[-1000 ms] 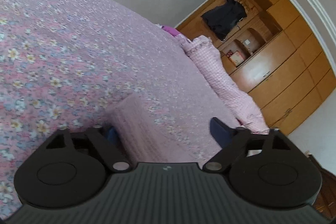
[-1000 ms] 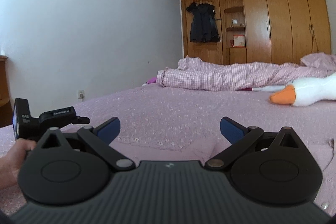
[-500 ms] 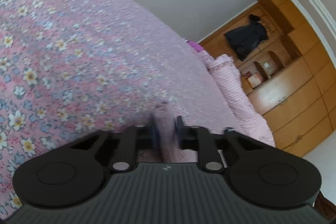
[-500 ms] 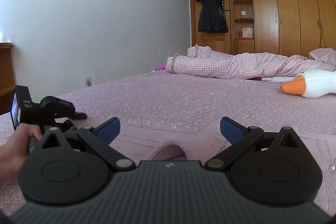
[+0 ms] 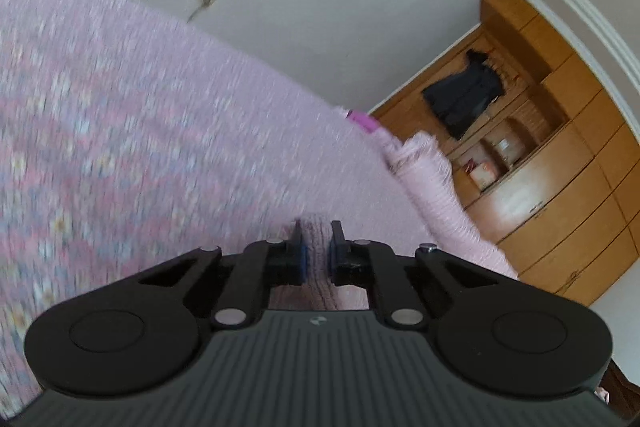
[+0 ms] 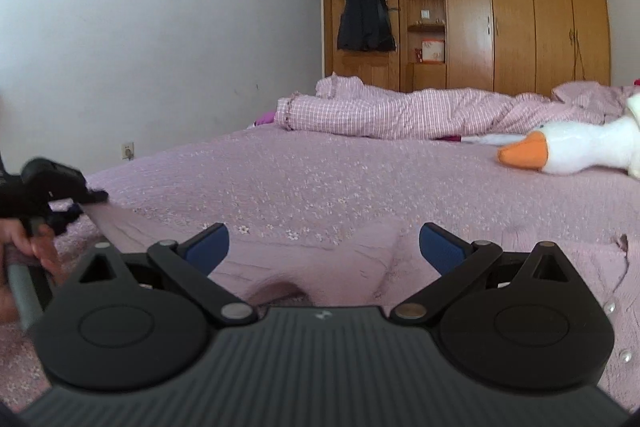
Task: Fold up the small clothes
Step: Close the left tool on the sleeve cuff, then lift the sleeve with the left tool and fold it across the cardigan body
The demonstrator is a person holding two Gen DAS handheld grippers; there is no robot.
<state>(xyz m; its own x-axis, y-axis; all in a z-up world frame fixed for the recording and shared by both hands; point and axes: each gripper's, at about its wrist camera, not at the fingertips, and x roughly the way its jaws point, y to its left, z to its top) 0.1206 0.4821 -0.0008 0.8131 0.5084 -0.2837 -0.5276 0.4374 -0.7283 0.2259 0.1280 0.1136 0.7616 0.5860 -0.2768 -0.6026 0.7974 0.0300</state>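
pink knit garment [image 5: 316, 259] pinched between left gripper [image 5: 316, 247] fingers; right gripper [image 6: 324, 245] fingers wide above it

Garment [image 6: 320, 267] lies on bed [image 6: 340, 179], directly ahead of right gripper [image 6: 324, 247], between its spread fingers [image 6: 210, 245]. Left gripper [image 6: 52, 187] sits at far left of the right wrist view, touching garment's left edge; in its own view a fold of garment [image 5: 316, 255] sits between its fingers [image 5: 298, 251]. Rolled duvet [image 6: 400, 111] lies across far side of bed. Goose toy [image 6: 568, 147] lies on bed, right, before duvet. Wardrobe [image 6: 500, 7] stands behind bed; coat [image 6: 364, 15] hangs on its left section.
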